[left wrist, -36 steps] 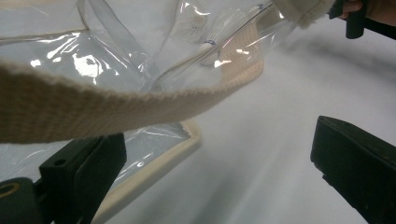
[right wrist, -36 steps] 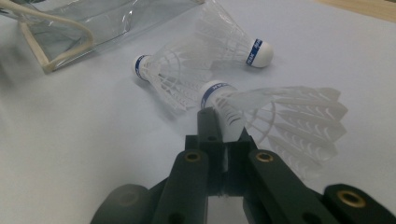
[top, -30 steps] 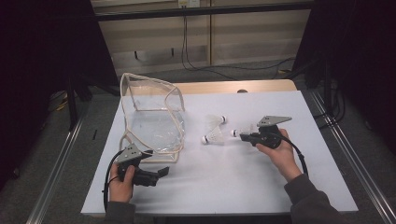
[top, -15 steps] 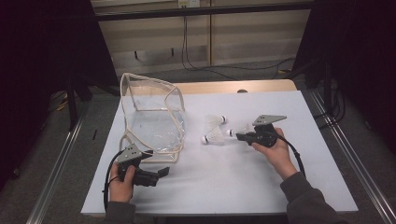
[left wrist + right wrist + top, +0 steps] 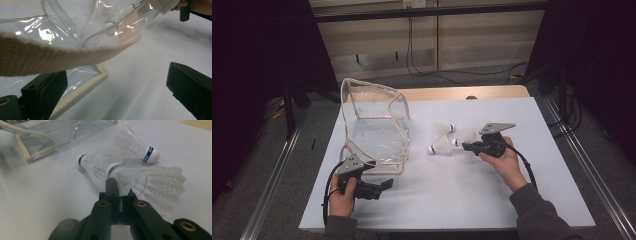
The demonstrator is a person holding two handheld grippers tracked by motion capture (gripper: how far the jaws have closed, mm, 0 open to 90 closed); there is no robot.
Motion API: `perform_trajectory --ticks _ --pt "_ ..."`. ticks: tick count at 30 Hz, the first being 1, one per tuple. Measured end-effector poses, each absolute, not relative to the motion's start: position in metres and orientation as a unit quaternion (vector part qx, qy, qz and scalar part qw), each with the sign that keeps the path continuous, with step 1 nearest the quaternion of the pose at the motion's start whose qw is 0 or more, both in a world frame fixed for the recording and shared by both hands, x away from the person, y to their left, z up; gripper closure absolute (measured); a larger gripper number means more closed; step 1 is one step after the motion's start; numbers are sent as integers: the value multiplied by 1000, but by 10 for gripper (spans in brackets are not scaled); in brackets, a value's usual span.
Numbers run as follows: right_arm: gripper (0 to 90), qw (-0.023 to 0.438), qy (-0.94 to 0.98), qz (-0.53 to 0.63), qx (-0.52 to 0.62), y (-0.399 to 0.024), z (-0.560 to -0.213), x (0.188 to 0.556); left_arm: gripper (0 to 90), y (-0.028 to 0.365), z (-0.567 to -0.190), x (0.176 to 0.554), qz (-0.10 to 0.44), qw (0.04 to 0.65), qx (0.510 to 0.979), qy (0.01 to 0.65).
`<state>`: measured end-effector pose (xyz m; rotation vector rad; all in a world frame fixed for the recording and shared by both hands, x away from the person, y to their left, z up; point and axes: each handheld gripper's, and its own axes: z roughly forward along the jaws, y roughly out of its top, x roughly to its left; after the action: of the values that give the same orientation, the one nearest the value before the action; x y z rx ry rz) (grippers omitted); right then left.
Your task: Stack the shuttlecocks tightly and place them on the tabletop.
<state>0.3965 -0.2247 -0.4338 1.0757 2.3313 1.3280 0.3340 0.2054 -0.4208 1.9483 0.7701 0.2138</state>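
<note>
The right hand-held gripper (image 5: 119,185) lies low over the tabletop (image 5: 462,200), squeezed on a white feathery shuttlecock (image 5: 150,180), while the left hand-held gripper (image 5: 384,186) rests with its jaws wide apart beside the clear plastic bag (image 5: 377,130).

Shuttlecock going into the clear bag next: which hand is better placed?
Right. The right gripper is already shut on a shuttlecock; the left gripper sits open by the clear bag.

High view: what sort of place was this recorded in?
Probably a lab or workshop recording station, not a home: a white-topped table on its own, metal rails on the floor either side, and cables hanging down the plain back wall.
</note>
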Motion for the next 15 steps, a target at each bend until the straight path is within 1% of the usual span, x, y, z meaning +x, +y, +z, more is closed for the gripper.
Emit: perform_trajectory --ticks 15 --pt "889 126 801 455 369 -222 -434 398 37 205 -421 334 89 494 804 319"
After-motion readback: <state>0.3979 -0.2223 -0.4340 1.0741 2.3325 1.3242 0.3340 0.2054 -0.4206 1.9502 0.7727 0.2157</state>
